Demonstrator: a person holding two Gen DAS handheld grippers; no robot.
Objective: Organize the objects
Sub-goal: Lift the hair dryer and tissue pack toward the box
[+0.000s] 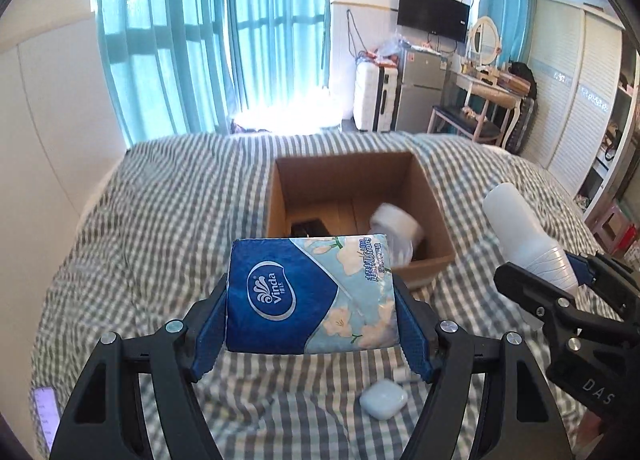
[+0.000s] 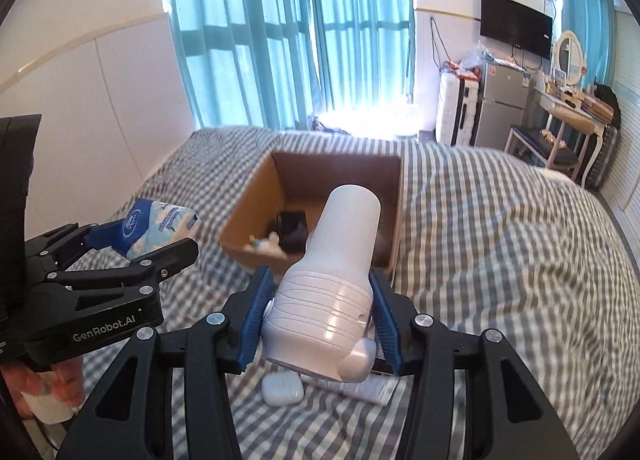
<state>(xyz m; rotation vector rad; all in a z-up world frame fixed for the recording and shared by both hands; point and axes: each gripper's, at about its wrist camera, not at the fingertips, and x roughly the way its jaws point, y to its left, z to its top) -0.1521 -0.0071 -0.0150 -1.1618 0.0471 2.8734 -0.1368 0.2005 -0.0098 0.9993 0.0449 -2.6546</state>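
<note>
My left gripper is shut on a blue Vinda tissue pack and holds it above the checked bed, just short of the open cardboard box. The pack also shows in the right wrist view. My right gripper is shut on a white bottle-like device, held above the bed in front of the box. The device also shows in the left wrist view. A white earbud case lies on the bed under the grippers; it also shows in the right wrist view.
The box holds a dark object and a white roll in plastic. A flat white paper packet lies beside the case. The grey checked bedspread spreads all around. A wall is on the left, curtains, fridge and dressing table beyond the bed.
</note>
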